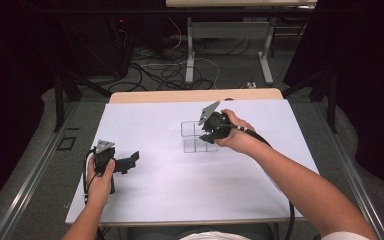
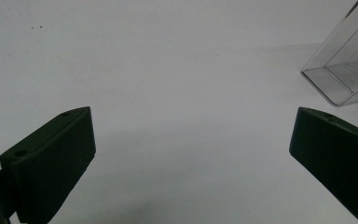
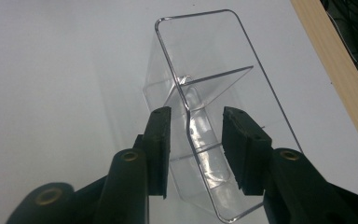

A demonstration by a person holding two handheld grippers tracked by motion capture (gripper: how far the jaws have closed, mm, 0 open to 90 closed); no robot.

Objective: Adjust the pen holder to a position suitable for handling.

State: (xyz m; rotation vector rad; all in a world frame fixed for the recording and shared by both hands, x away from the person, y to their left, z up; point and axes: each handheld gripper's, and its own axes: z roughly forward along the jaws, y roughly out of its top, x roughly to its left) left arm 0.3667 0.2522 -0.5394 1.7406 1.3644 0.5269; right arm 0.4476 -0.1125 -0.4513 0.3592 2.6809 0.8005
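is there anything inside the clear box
No: in the right gripper view the clear box shows bare compartments split by a divider, with the right gripper straddling its near wall.

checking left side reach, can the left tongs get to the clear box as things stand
Probably yes: the left tongs stand open over bare white sheet, nothing between them and the clear box. The right tongs already straddle its wall, though.
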